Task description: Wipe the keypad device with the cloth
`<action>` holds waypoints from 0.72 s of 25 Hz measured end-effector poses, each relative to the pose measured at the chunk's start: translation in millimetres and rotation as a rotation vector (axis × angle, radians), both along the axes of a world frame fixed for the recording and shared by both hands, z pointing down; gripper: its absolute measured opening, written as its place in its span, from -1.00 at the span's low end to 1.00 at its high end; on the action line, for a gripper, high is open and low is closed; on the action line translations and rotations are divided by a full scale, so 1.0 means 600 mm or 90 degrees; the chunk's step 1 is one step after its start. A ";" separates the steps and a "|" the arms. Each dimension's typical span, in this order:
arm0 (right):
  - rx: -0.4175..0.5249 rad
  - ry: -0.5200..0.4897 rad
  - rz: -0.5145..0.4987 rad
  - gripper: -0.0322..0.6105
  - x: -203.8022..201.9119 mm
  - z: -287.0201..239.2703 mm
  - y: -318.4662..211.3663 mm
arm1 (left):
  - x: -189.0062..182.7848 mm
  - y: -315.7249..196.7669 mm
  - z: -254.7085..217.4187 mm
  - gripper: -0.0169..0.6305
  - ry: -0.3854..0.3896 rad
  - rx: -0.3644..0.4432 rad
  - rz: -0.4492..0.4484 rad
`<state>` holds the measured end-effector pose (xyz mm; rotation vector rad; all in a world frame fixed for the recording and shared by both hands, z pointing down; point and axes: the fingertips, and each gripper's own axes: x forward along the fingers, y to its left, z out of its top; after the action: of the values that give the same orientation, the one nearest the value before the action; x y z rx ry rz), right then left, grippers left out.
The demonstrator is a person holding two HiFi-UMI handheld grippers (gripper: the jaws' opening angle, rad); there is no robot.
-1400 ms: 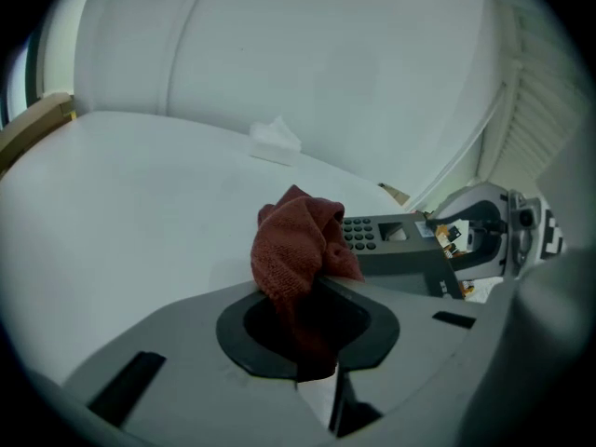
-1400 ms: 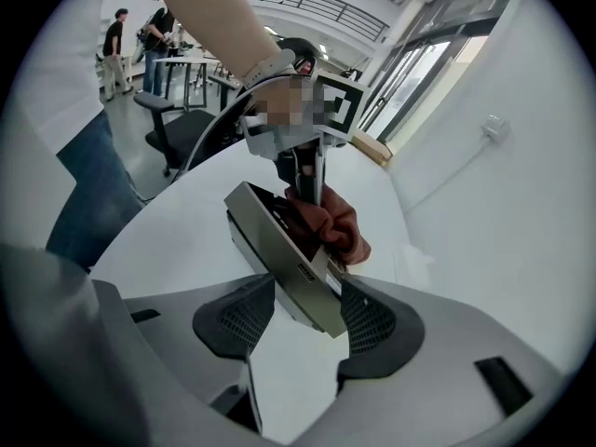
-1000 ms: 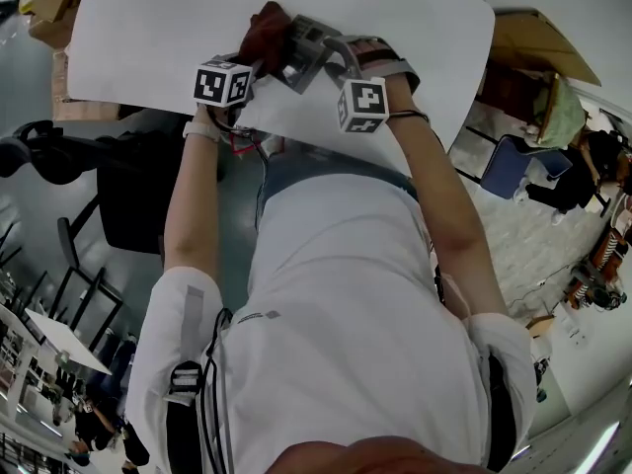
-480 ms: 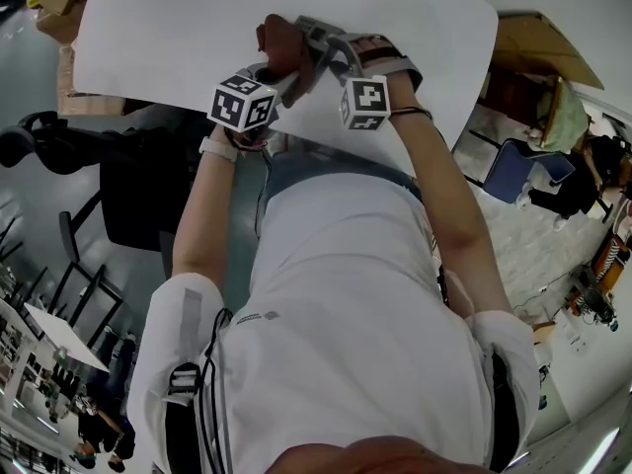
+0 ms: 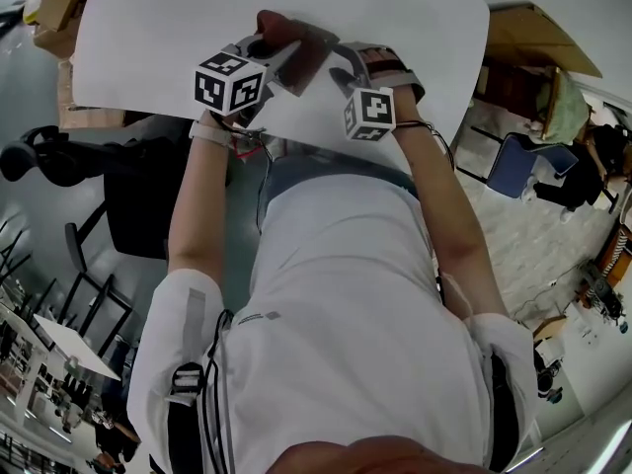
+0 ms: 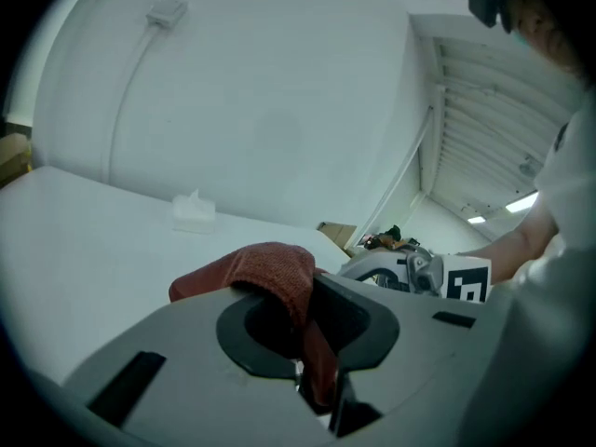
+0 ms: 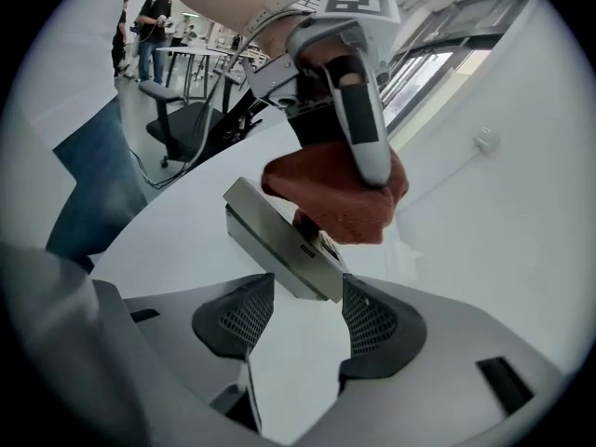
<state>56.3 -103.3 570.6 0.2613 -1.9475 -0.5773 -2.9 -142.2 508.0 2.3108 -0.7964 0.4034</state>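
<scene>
right gripper (image 7: pixel 303 301): jaws narrowed onto the near end of the keypad device (image 7: pixel 275 242), held tilted above the white table (image 7: pixel 168 236) | red cloth (image 7: pixel 337 198) lies on the device's far end, pinched tight in the left gripper (image 6: pixel 315 352) | step: wiping; brace the device firmly, press lightly, stroke along its face toward the holding jaws

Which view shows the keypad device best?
The right gripper view: the keypad device fills the foreground, its end clamped in the right gripper, with the cloth pressed on top. The head view shows only a small part among the grippers. The left gripper view shows only cloth.
</scene>
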 end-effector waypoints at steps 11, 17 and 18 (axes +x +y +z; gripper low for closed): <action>-0.007 -0.046 -0.057 -0.26 -0.043 -0.017 0.043 | 0.052 -0.050 0.080 -0.80 -0.006 -0.022 0.049; -0.011 -0.032 -0.130 -0.26 -0.088 -0.002 0.070 | 0.047 -0.036 0.126 -0.80 -0.012 -0.064 0.037; -0.016 -0.034 -0.132 -0.26 -0.092 0.000 0.072 | 0.046 -0.035 0.127 -0.80 -0.002 -0.068 0.034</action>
<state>0.9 -59.9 570.6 0.0589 -2.0470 -0.6857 24.5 -163.3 584.5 2.2356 -0.6991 0.4627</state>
